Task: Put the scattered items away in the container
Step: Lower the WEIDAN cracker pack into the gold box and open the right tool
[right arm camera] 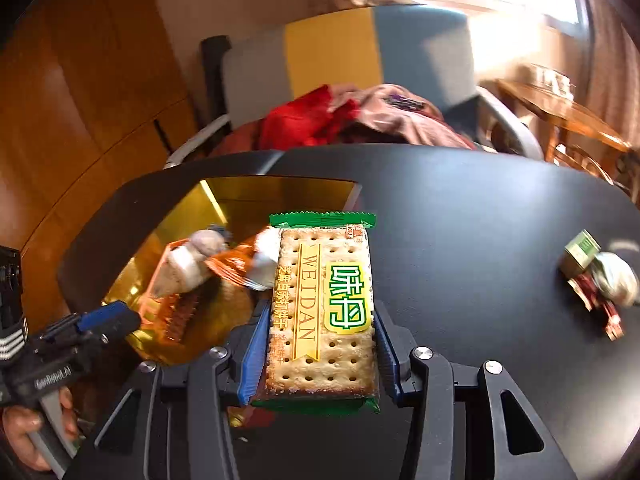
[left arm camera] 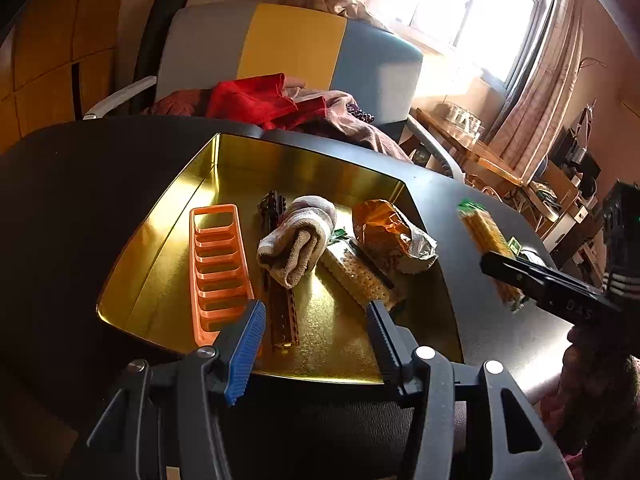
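The right gripper (right arm camera: 320,344) clamps the Weidan cracker packet (right arm camera: 326,304) by its long edges at the frame's centre, so it should carry it level over the gold tin (right arm camera: 132,264) at left, beside the open, empty left gripper (left arm camera: 316,330), before releasing.

Tray (left arm camera: 168,216): gold. Rack (left arm camera: 218,272): orange. Table (right arm camera: 480,240): black. Cracker packet (right arm camera: 324,304): green edges, yellow-green label. Rolled towel (left arm camera: 298,236): beige, pale stripes. Chair (left arm camera: 288,44): grey, yellow, blue panels.
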